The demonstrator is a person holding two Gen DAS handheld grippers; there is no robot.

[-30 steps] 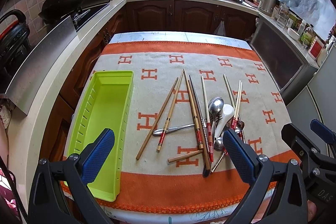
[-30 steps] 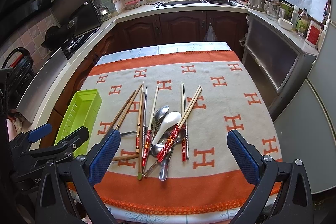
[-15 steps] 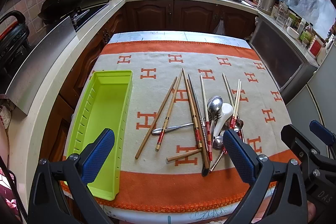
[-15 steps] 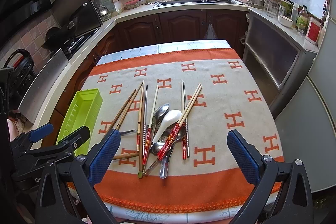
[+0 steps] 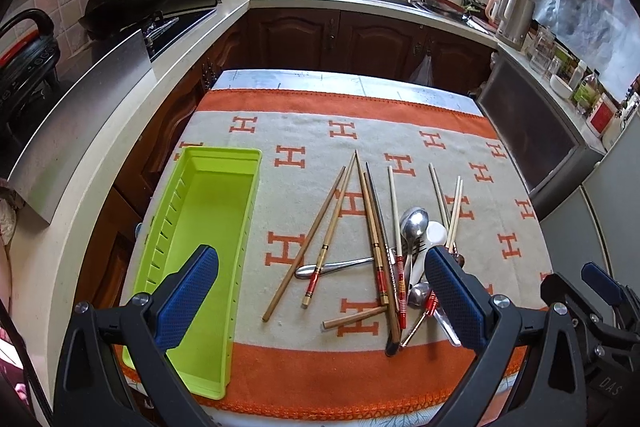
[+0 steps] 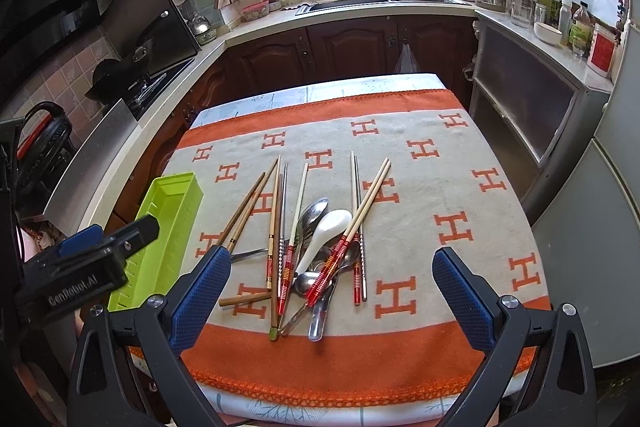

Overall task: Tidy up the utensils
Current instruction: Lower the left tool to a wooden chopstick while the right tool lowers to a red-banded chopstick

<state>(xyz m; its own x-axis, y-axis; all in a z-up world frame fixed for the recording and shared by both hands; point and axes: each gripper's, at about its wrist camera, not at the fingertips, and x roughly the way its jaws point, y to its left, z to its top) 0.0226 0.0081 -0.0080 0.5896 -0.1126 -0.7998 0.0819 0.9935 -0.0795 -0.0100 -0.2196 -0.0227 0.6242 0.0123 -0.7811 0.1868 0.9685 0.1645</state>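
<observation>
The left hand-held gripper (image 5: 320, 301) hangs above the near edge of the tabletop (image 5: 304, 79) with its jaws spread wide and nothing between them. The right hand-held gripper (image 6: 332, 295) is likewise spread wide and holds nothing; it sits just to the right of the left one, over the same near edge.

The tabletop carries a beige cloth (image 5: 320, 135) with orange borders and a repeated orange H pattern. The cloth covers most of the surface.

A lime-green tray (image 5: 240, 163) lies lengthwise along the left edge of the cloth. Its interior holds no utensils. A row of small divider ribs runs down its left inner wall.

The utensils lie in a loose pile on the cloth, to the right of the tray and well apart from it. Two plain wooden chopsticks (image 5: 312, 239) lie diagonally at the left of the pile, their far tips meeting. Several red-banded chopsticks (image 6: 348, 227) cross the pile at varied angles. A pair of metal chopsticks (image 6: 356, 195) lies nearly straight at the right side.

A white ceramic spoon (image 6: 326, 231) rests on top of the pile centre, bowl pointing away. A metal spoon (image 5: 414, 223) lies just left of it, partly beneath. A further metal spoon (image 5: 332, 267) lies crosswise under the wooden chopsticks. A short wooden stick (image 5: 354, 317) lies near the front of the pile.
</observation>
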